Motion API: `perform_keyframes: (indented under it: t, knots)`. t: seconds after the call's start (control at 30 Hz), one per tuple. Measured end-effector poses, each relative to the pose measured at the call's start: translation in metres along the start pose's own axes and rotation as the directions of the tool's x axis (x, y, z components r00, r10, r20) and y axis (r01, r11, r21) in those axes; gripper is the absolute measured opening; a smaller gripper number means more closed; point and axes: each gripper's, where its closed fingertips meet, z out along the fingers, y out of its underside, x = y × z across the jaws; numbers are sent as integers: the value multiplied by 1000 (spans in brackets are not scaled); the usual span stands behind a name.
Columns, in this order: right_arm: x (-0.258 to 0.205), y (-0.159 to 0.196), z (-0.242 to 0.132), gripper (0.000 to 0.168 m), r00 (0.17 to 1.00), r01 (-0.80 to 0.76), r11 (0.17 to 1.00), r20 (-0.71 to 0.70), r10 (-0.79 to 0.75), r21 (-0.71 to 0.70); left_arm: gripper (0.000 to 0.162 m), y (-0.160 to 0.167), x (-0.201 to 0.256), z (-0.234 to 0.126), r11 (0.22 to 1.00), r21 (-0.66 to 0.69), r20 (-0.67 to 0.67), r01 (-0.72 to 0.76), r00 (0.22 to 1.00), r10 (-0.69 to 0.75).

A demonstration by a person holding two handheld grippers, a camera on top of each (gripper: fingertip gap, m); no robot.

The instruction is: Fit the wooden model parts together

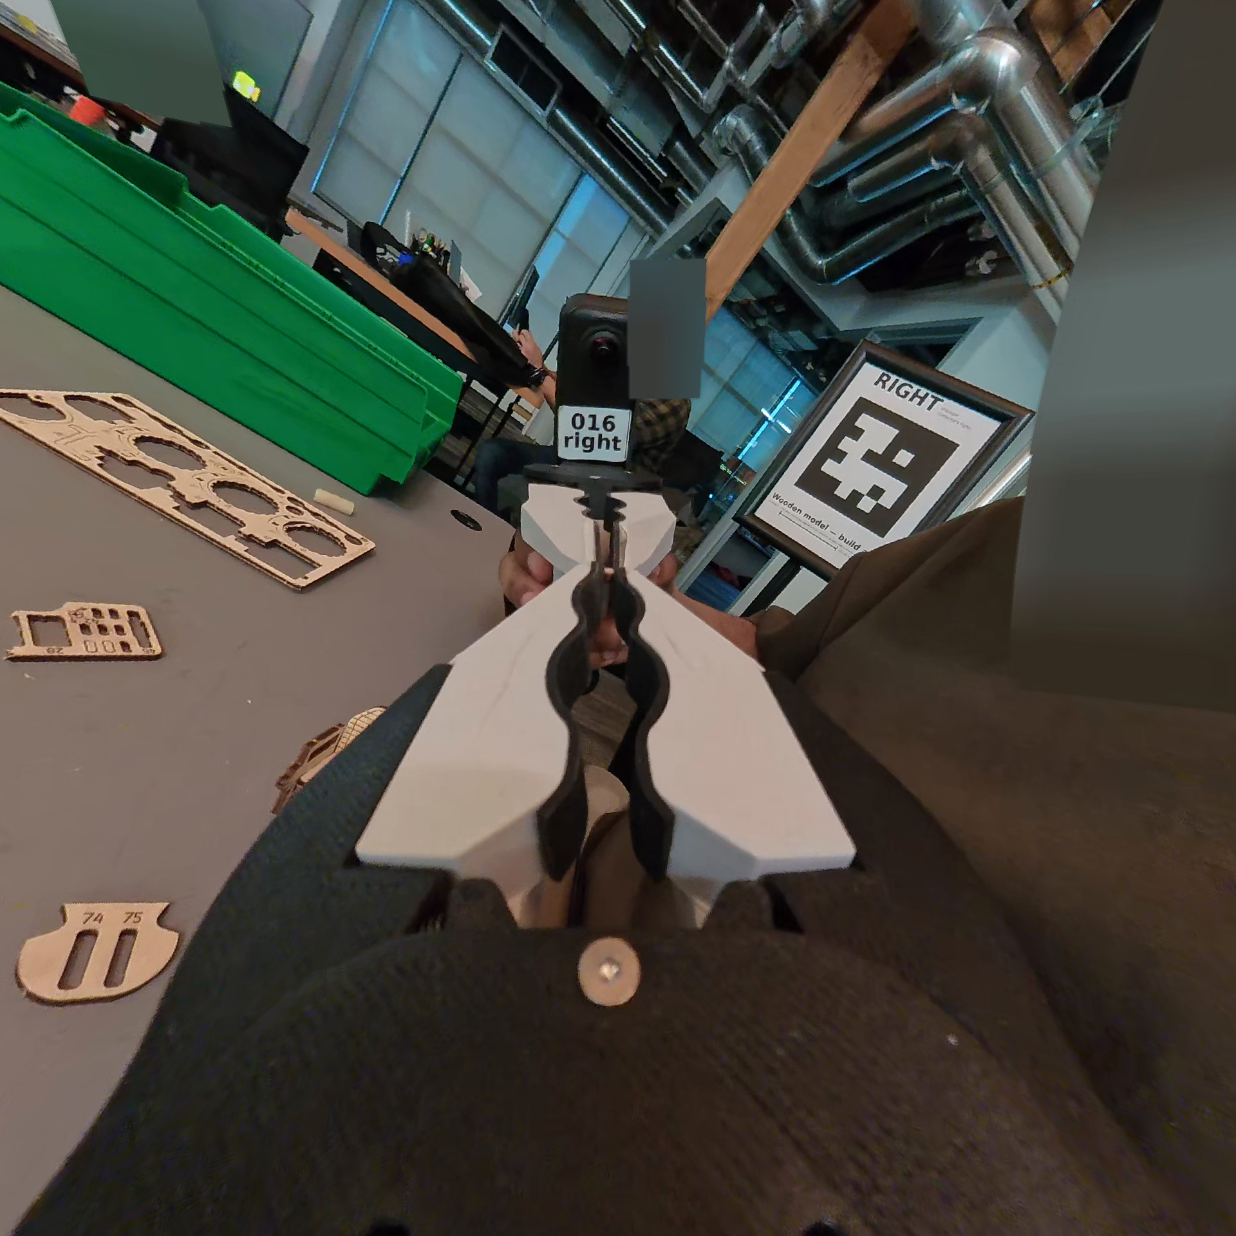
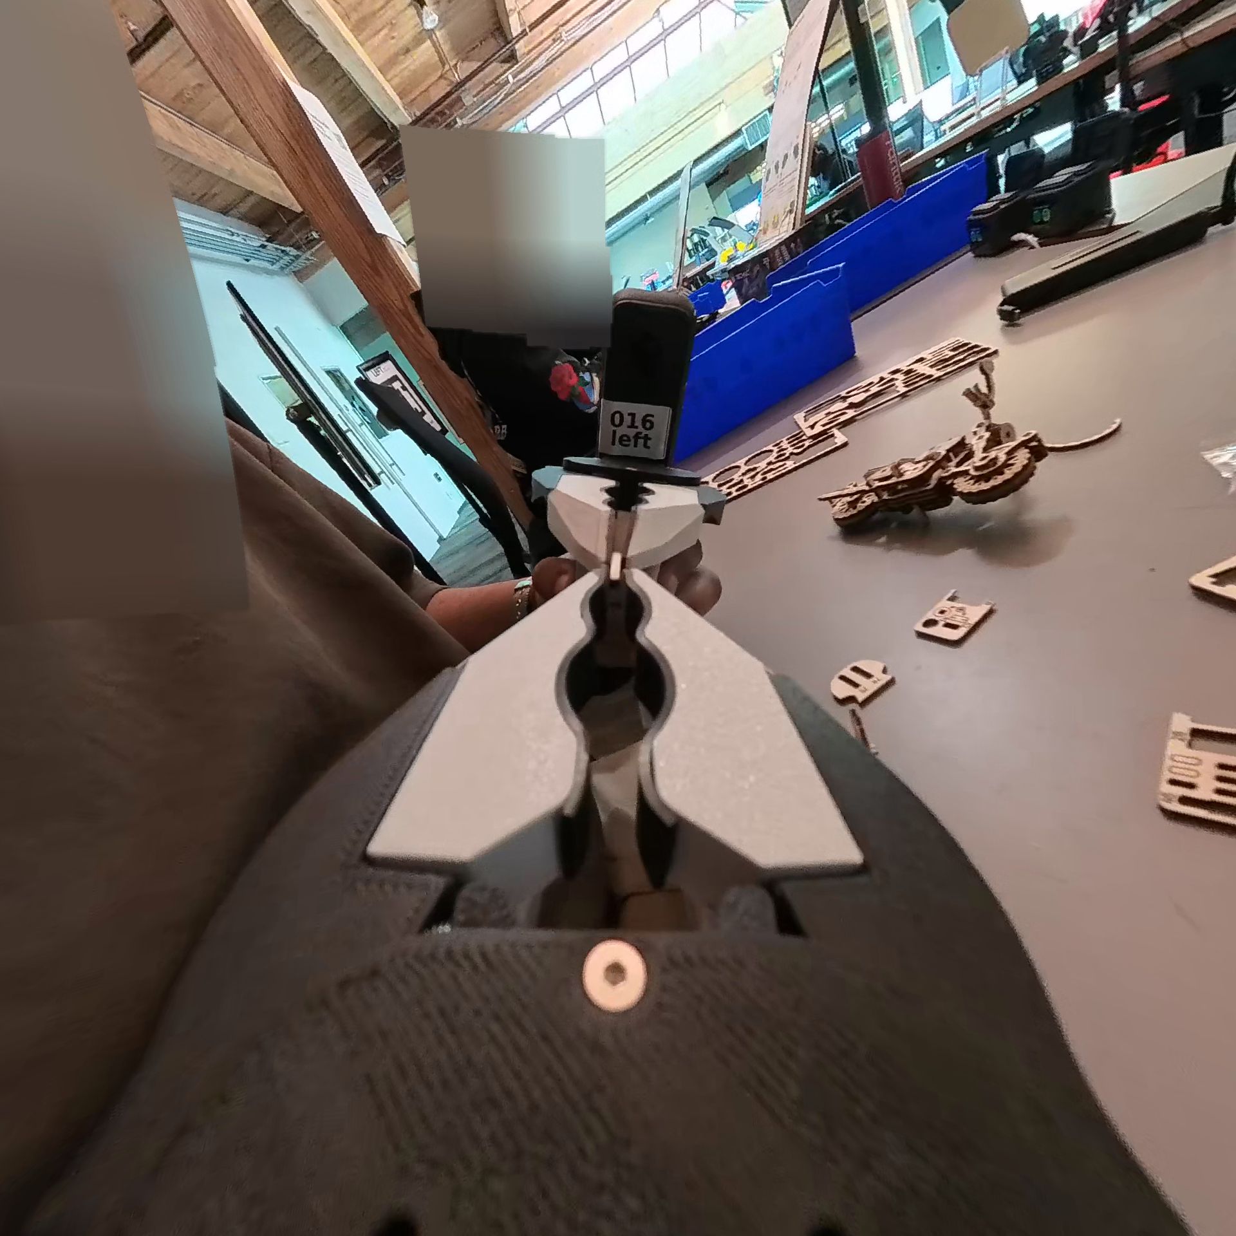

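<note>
Jaws of left gripper (image 1: 607, 576) & right gripper (image 2: 614, 580) pinch narrow, tip-to-tip on a tiny wooden part (image 2: 615, 565) above bench (image 2: 1003, 669); motorcycle model (image 2: 936, 478) sits apart.

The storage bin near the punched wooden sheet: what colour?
Green, clearest in the left wrist view.

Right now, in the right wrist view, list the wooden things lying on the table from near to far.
Slotted rectangular panel → small round slotted piece → small cut-out plate → part-built wooden motorcycle → long punched-out sheet.
</note>
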Motion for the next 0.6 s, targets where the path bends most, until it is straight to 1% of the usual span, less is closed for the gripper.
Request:
perform_keyframes:
  t: [0.2,0.4,0.6]
  knots:
    - [1,2,1,0,999,47,999,-13,-47,-12,0,1,-1,-1,1000,-8,-17,21,1000,-22]
    - [1,3,0,0,999,31,1000,11,-31,-4,0,3,-2,-1,999,-12,-25,30,999,-30]
    - [6,8,3,0,988,144,988,-52,-147,-50,0,5,-6,-4,999,-30,-6,16,1000,-16]
